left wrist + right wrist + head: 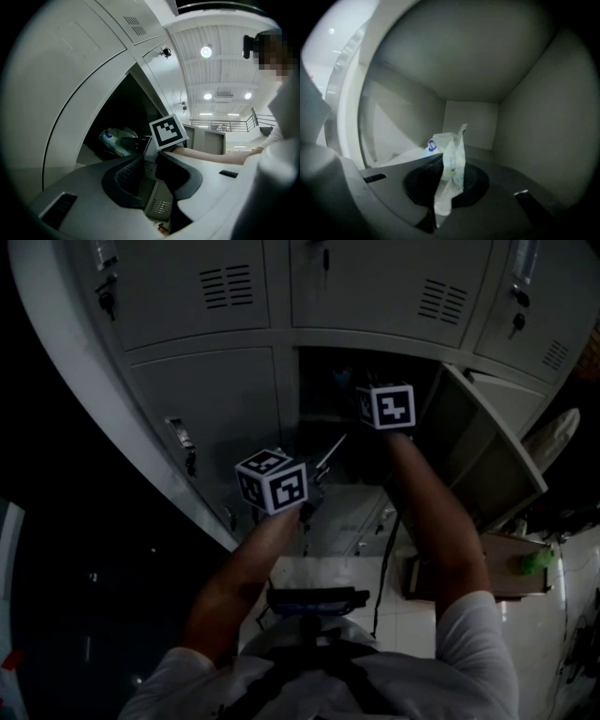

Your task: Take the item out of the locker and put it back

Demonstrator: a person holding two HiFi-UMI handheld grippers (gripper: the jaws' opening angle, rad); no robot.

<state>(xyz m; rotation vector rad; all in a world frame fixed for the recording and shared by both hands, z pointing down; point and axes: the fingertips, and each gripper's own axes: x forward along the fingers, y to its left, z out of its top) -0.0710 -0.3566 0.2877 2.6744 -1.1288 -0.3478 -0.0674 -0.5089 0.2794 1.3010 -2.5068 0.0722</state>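
A crumpled white plastic packet [452,150] with a blue mark stands pinched in my right gripper [449,180], which is shut on it inside the open locker compartment [471,117]. In the head view only that gripper's marker cube [386,406] shows, at the dark locker opening [323,381]. From the left gripper view the same packet [115,139] lies in the locker just beyond the right gripper's cube [166,131]. My left gripper [157,173] hangs outside the opening, jaws a little apart with nothing between them. Its marker cube [272,481] is below and left of the right one.
The locker's door [487,456] swings open to the right. Closed locker doors [206,418] with keys in their locks surround the opening. A brown table [497,568] with a green thing [537,561] stands at the right. A cable [382,568] hangs beside my right arm.
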